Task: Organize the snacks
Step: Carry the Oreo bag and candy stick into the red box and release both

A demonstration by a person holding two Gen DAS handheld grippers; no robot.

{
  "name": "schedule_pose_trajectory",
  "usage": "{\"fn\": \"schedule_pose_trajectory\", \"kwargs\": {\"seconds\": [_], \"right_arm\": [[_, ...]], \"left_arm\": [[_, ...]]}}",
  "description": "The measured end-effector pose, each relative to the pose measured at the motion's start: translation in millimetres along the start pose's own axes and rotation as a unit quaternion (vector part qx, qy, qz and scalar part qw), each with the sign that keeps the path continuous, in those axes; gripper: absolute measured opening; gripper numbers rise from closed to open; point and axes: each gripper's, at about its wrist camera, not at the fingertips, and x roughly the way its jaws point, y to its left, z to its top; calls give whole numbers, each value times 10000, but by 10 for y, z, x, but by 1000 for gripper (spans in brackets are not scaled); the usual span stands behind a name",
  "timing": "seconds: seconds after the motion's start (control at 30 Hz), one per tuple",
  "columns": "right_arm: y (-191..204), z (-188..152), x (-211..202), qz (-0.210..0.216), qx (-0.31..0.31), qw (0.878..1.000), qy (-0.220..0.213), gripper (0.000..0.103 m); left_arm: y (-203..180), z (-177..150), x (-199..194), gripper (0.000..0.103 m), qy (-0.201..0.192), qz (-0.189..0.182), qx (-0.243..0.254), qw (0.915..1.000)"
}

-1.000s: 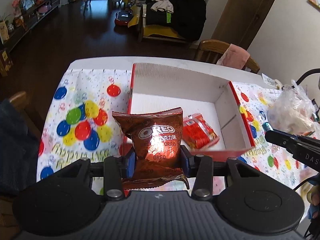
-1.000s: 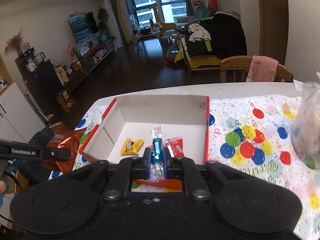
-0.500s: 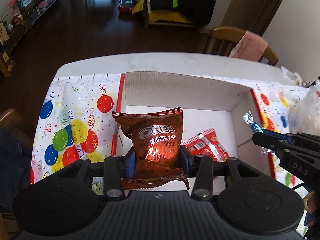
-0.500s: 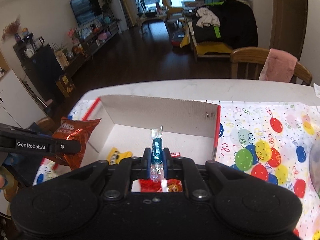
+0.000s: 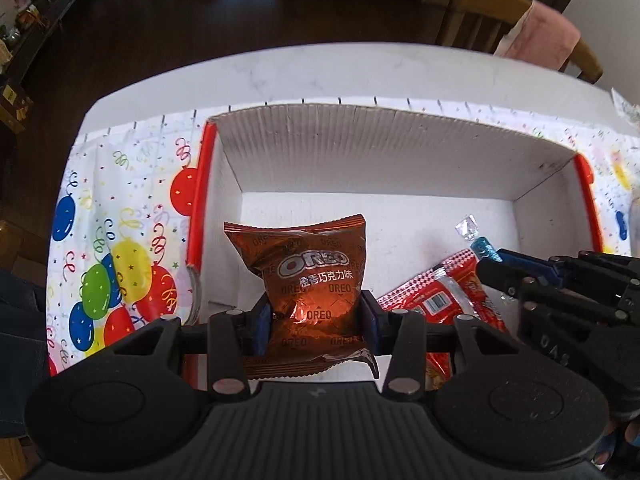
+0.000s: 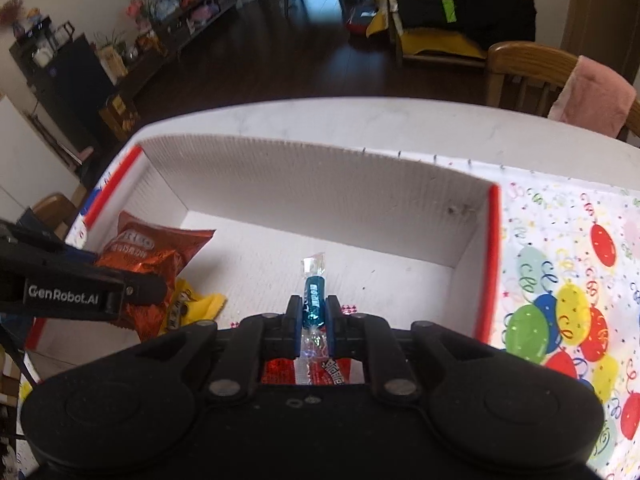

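Observation:
My left gripper (image 5: 316, 314) is shut on a brown Oreo packet (image 5: 310, 276) and holds it over the left part of a white cardboard box with red edges (image 5: 400, 152). My right gripper (image 6: 313, 316) is shut on a small blue wrapped candy (image 6: 314, 300) over the box (image 6: 320, 184). A red snack packet (image 5: 436, 300) lies on the box floor between the grippers. In the right wrist view the Oreo packet (image 6: 152, 256) shows at the left, with a yellow packet (image 6: 192, 304) under it and the red packet (image 6: 320, 372) under my fingers.
The box stands on a balloon-print tablecloth (image 5: 108, 264) over a white table (image 5: 320, 72). A wooden chair with a pink cloth (image 6: 592, 92) stands behind the table. Dark floor and furniture lie beyond.
Both grippers have moved forward and down over the box, each still holding its snack. The box fills more of both views.

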Motion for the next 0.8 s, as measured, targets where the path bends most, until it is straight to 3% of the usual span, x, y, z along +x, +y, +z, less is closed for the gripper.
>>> {"fn": "schedule_pose_trajectory", "kwargs": {"seconds": [0.3, 0.5, 0.67, 0.8], "right_arm": [[-2, -18, 165, -50, -36, 9991, 413, 10], [-20, 29, 121, -83, 17, 9992, 402, 21], [-10, 41, 12, 3, 31, 9996, 282, 25], [-13, 34, -151, 78, 110, 9999, 107, 32]], "left_arm": [[-105, 80, 230, 43, 400, 171, 312, 9986], [-116, 88, 260, 44, 477, 162, 325, 9982], [-96, 92, 195, 55, 375, 95, 270, 9989], [-51, 58, 42, 55, 173, -34, 164, 9997]]}}
